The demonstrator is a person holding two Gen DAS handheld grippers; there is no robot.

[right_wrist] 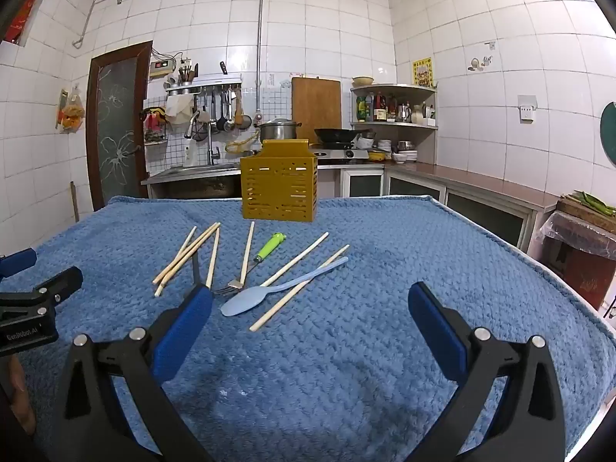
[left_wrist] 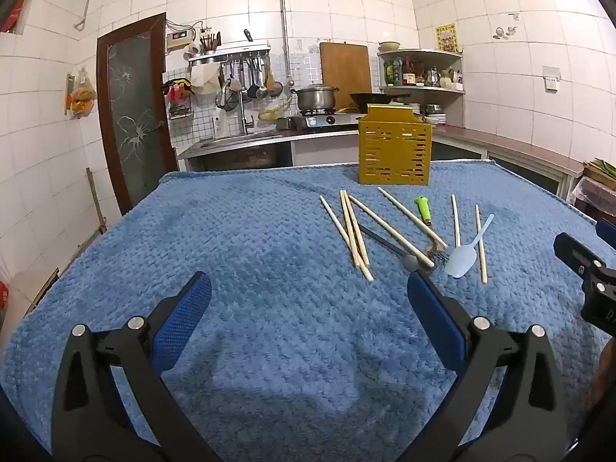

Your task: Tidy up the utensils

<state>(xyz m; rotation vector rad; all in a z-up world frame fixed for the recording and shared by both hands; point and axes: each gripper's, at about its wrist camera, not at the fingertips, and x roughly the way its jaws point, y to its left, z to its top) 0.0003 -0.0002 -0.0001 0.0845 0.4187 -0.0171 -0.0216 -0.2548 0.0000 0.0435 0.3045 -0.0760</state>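
A yellow slotted utensil holder [left_wrist: 394, 150] [right_wrist: 279, 186] stands upright at the far side of the blue towel. In front of it lie several wooden chopsticks [left_wrist: 352, 233] [right_wrist: 188, 254], a green-handled fork [left_wrist: 424, 210] [right_wrist: 265, 252], a light blue spoon [left_wrist: 464, 256] [right_wrist: 269, 292] and a dark-handled spoon [left_wrist: 385, 244] partly under the chopsticks. My left gripper [left_wrist: 308, 308] is open and empty, short of the pile and to its left. My right gripper [right_wrist: 310, 315] is open and empty, just short of the blue spoon.
A blue towel [left_wrist: 231, 238] [right_wrist: 404, 254] covers the table. The right gripper's body shows at the right edge of the left wrist view [left_wrist: 589, 281]; the left one shows at the left edge of the right wrist view [right_wrist: 34, 304]. A kitchen counter with a stove stands behind.
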